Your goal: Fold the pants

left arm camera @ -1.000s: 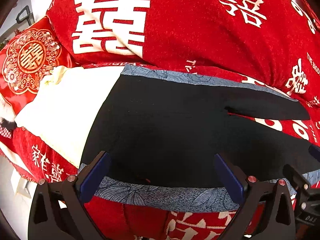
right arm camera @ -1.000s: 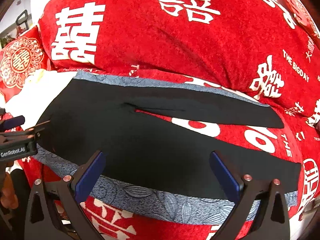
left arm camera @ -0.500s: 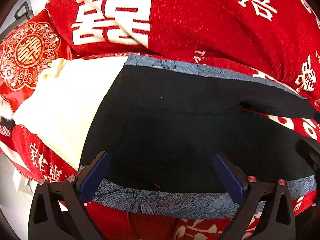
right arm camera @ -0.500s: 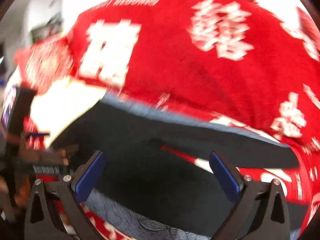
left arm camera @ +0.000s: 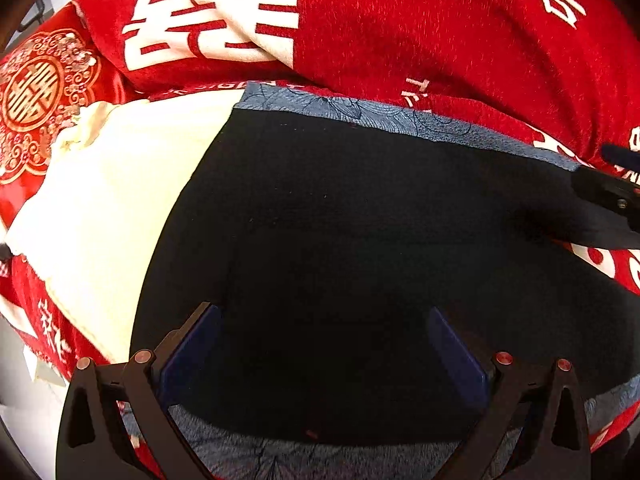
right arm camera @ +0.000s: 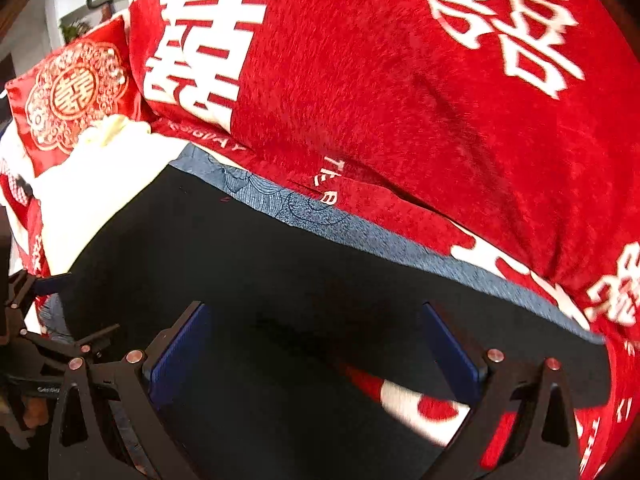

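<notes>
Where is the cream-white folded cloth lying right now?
In the left wrist view the cream-white folded cloth lies left of the black pants, touching their edge, below the round gold-patterned red cushion.

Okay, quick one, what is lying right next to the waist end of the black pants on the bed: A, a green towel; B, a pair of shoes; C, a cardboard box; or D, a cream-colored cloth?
D: in the left wrist view a cream-colored cloth lies on the red bedspread against the left edge of the black pants.
</notes>
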The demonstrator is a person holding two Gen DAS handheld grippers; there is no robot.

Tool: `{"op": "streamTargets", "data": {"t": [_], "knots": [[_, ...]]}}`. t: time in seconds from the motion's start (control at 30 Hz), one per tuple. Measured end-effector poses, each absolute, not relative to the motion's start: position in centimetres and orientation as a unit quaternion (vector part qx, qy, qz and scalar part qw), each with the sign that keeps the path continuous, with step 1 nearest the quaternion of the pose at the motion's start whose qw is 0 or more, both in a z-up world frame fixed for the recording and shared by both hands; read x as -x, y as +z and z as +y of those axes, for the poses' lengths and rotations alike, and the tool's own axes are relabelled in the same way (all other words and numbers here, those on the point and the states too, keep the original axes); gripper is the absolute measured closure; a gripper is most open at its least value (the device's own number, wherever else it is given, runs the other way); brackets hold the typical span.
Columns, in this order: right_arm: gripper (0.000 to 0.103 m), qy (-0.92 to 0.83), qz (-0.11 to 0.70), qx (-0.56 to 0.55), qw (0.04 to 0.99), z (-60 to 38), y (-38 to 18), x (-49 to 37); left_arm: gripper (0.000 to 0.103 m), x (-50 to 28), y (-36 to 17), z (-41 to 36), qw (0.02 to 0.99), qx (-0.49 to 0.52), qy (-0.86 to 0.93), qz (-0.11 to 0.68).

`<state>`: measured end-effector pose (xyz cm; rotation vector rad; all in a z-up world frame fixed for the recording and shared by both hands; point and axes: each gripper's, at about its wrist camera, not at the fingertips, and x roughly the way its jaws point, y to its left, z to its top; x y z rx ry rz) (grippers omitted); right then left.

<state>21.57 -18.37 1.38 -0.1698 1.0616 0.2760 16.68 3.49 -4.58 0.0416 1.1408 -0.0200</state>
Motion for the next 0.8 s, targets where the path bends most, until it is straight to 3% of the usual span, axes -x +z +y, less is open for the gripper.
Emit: {"op": "streamTargets", "data": {"t": [0.17,0.3,0.47,0.67,0.8], "knots": [[0.0,0.221,0.516,0.136,0.816,-16.9,-0.7,-25.1,0.0,-17.8,-5.3,3.2,0.835,-0.02,-0.013,0.549],[0.0,0.305,0.511,0.117,0.795,-16.6,-1.9,-29.2,0.0,-18.1,-5.8,3.0,0.834,-0.024,-0.016,0.552],[0.0,0.343,0.531,0.082,0.77,-16.8,-5.3,-34.4,0.0,-18.6,-6.2,2.5,0.83,-0.032,-0.027,0.556],[0.005,0.379,0.56,0.149,0.722,-14.6,-10.1,-37.1,0.0,-19.6,-6.0,2.8,0.832,-0.023,-0.032,0.553],[0.005,0.364,0.61,0.133,0.691,-15.3,-13.4,-39.1,0.0,-20.0,-6.1,3.2,0.829,-0.013,-0.032,0.558]]}}
